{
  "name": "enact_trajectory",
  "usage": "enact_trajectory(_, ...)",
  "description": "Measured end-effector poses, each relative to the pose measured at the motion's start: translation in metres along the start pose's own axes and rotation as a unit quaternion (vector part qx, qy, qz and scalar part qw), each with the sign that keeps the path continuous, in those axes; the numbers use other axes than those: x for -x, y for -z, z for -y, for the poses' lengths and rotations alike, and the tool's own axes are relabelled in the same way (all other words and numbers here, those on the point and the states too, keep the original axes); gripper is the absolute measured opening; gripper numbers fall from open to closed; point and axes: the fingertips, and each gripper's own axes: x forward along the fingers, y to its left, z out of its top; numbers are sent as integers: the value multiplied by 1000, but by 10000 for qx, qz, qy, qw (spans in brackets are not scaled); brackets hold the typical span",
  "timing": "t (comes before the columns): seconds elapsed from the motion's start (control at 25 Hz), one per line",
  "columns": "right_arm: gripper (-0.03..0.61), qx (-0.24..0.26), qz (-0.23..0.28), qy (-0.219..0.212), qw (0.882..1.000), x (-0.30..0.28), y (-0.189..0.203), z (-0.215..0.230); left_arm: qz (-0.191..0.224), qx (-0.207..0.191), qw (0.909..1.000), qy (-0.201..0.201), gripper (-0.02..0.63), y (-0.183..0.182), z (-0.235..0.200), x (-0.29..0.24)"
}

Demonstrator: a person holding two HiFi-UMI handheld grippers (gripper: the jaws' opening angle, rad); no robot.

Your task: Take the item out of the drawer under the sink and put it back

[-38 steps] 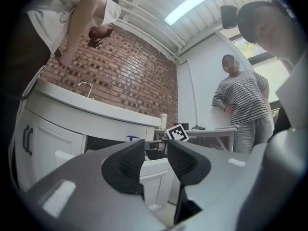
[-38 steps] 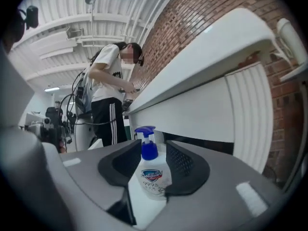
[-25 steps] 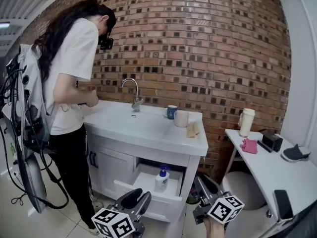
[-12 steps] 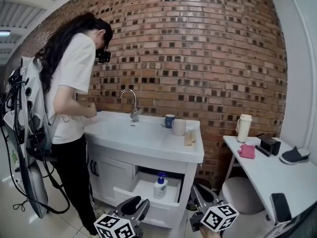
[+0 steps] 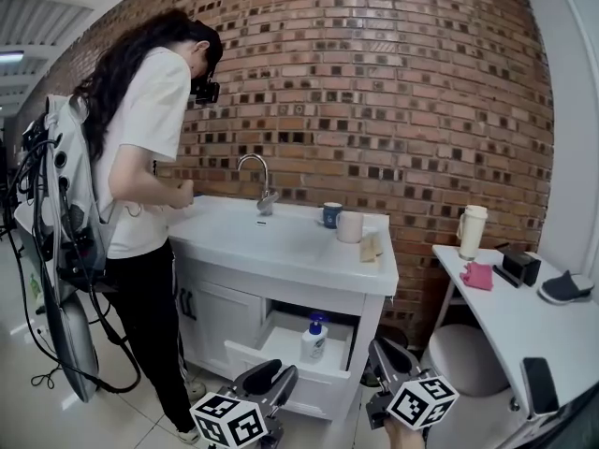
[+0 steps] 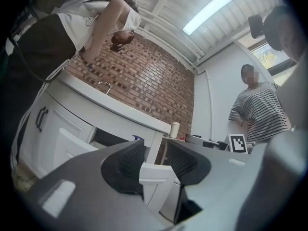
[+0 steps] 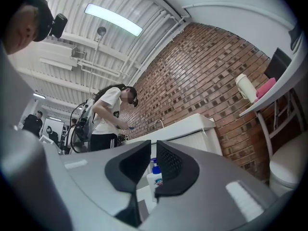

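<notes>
Under the white sink surface point(image 5: 281, 246), a blue-capped white pump bottle point(image 5: 314, 341) is standing in the open drawer point(image 5: 271, 361) — right gripper point(image 5: 378, 348) fingers just closing on nothing, left gripper point(image 5: 273, 374) fingers parted, empty.

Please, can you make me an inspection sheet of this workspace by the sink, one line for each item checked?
Surface: white sink counter, mostly bare.
Job's things: soap bottle upright in the open drawer.
Clutter: blue mug and white cup on the counter; tumbler, pink cloth, phone on the side table.
Grippers: left gripper open, empty; right gripper shut, jaws just closed, nothing between them.
Cables: black cables on a person's backpack, left of the sink.
Surroundings: brick wall.
</notes>
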Motion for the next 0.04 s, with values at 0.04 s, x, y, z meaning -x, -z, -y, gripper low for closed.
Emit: enact_trajectory(0.04, 37, 17, -15, 27, 10000, 1, 0, 1, -5, 10, 10000, 32, 167, 1, 2, -1)
